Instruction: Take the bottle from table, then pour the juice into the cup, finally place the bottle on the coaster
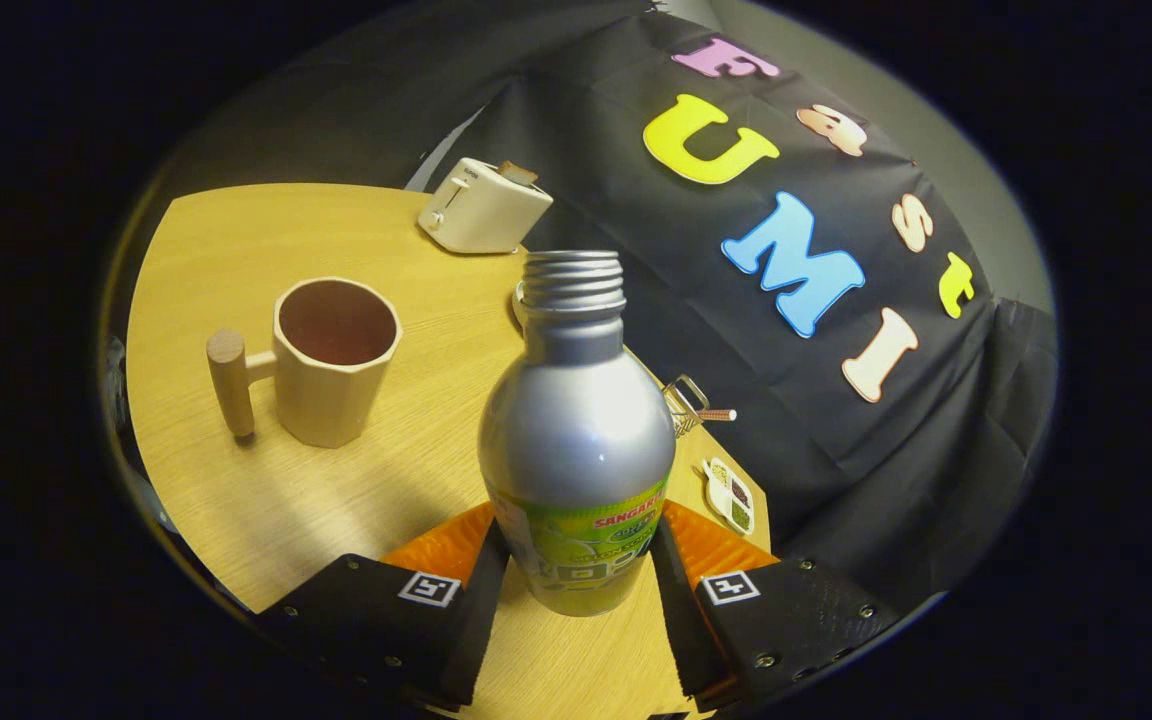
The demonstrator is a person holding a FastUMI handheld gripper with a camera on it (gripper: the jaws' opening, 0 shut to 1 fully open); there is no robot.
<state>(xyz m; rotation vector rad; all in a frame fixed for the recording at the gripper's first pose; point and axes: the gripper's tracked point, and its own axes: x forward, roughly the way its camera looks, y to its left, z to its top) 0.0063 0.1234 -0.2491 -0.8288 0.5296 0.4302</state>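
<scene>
Both fingers of the gripper [576, 590] clamp the uncapped silver metal bottle [576, 440] at its labelled base. Bare wooden table [236, 480] lies left, where the faceted pale wooden cup [331, 360] stands apart; a cream toaster [483, 205] sits far.

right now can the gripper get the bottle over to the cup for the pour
Probably yes: the gripper has its jaws clamped on the bottle, cap off, and bare table lies between it and the cup.

Dim booth, warm light, heavy fisheye bend.
Soft glare streaks the silver metal bottle [576, 430]; the light wooden table [236, 500] glows brightest centrally, curving and darkening outward; everything stays fairly sharp.
</scene>
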